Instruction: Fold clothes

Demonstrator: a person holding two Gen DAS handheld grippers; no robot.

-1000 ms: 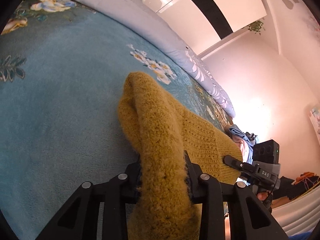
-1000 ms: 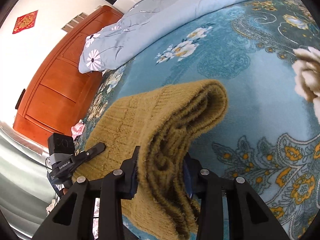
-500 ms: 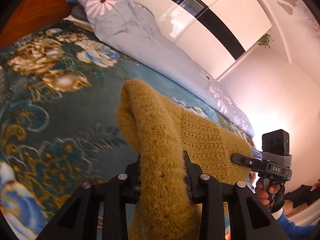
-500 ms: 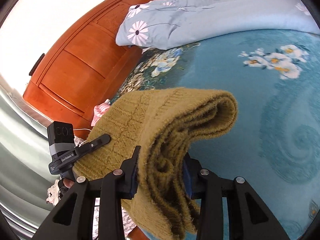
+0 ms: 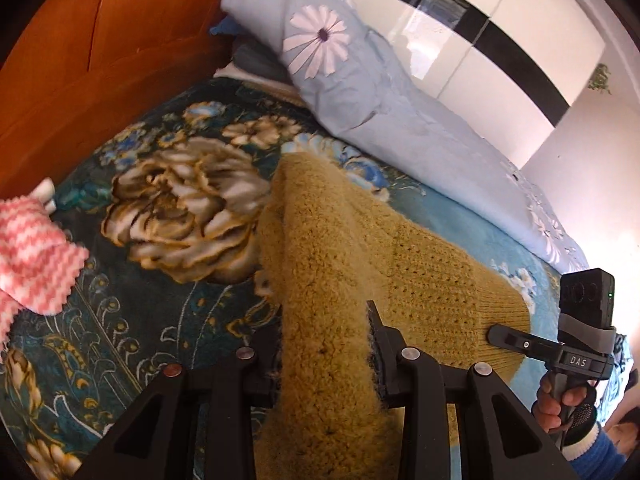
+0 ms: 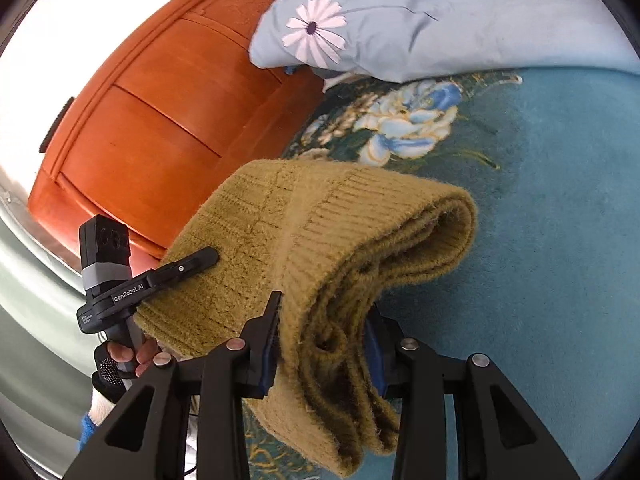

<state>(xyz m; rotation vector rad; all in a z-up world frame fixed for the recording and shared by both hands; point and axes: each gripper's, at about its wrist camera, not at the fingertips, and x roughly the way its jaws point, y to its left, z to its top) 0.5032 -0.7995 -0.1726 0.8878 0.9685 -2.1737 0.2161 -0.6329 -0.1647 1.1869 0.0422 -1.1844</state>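
Sweater (image 5: 332, 280), folded thick, hangs above the bedspread (image 5: 168, 288), clamped at opposite ends by left gripper (image 5: 324, 348) and right gripper (image 6: 320, 344), long axis spanning both, neither hand nearer.

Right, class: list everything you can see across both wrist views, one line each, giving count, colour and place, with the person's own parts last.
Knitted sweater: one, mustard yellow, folded, held between both grippers above the bed.
Blanket: one, teal floral, covering the bed.
Duvet: one, pale blue with daisies, along the bed's far side.
Headboard: one, orange-brown wood, at the bed's end.
Knitted garment: one, pink and white, on the blanket's edge.
Left hand-held gripper: black, shut on the sweater.
Right hand-held gripper: black, shut on the sweater.
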